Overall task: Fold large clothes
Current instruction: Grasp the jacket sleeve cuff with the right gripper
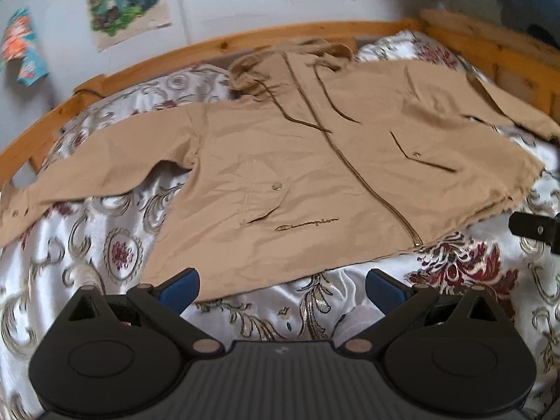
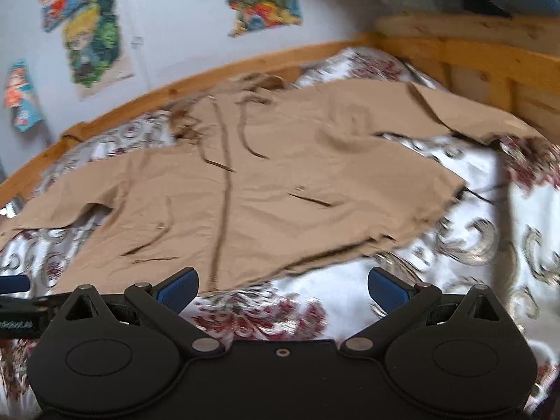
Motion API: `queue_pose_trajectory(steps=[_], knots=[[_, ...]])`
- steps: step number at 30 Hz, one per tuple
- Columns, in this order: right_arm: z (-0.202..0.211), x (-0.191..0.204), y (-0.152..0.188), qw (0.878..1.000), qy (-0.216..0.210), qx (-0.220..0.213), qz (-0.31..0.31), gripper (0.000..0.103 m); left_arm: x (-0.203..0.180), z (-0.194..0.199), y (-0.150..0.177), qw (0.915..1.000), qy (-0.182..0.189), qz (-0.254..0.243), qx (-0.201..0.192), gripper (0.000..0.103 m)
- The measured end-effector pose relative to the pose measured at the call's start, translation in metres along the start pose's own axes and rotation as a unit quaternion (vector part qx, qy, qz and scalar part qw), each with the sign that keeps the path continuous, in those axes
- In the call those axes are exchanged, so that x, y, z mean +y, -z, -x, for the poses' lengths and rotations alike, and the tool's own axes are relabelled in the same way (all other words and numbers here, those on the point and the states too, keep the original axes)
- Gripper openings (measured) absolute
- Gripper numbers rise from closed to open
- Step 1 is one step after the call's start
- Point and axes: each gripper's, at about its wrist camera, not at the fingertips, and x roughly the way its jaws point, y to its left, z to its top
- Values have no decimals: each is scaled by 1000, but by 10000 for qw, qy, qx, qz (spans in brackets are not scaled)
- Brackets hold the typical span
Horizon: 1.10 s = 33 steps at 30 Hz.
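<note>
Both my grippers, left (image 1: 281, 288) and right (image 2: 282, 287), hover with jaws wide and empty near the bed's front edge; the tan hooded jacket (image 1: 297, 175) lies flat mid-bed. Its slick fabric could slip or bunch when pinched.

A tan zip-front hooded jacket (image 1: 297, 161) lies spread flat, front up, on a bed covered in white satin bedding with dark red floral print (image 1: 87, 262), both sleeves stretched outward. The left gripper (image 1: 282, 288) hovers over the hem, jaws wide apart, empty. A wooden bed frame (image 1: 147, 59) curves behind.
</note>
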Motion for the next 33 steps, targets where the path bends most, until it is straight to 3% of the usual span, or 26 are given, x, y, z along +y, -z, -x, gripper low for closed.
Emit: queue_pose_trajectory(steps=[5, 8, 13, 17, 21, 24, 27, 30, 32, 33], knots=[[-6, -21, -15, 9977, 274, 352, -516, 103, -5, 2, -40, 9987, 93, -475, 174, 102], [-1, -36, -34, 9970, 186, 367, -650, 103, -11, 2, -72, 9976, 101, -614, 299, 103], [7, -75, -88, 9981, 76, 10, -613, 102, -33, -15, -114, 9937, 133, -910, 632, 103], [-21, -100, -127, 9985, 532, 78, -73, 101, -58, -43, -129, 9885, 216, -1340, 666, 103], [-61, -124, -148, 9850, 1395, 27, 1018, 94, -72, -73, -139, 9898, 642, -1231, 318, 103], [-97, -144, -154, 9689, 1711, 202, 1776, 87, -73, -97, -149, 9895, 962, -1071, 88, 103], [-133, -162, -154, 9505, 2010, 496, 2316, 76, -60, -118, -156, 9907, 997, -911, 154, 103], [-145, -173, -153, 9484, 2003, 522, 2401, 73, -41, -133, -160, 9916, 917, -864, 292, 103], [-144, -170, -153, 9413, 2106, 489, 2591, 62, -29, -141, -161, 9926, 876, -802, 250, 103], [-143, -169, -154, 9381, 2171, 498, 2653, 46, -25, -145, -160, 9934, 852, -734, 231, 103]])
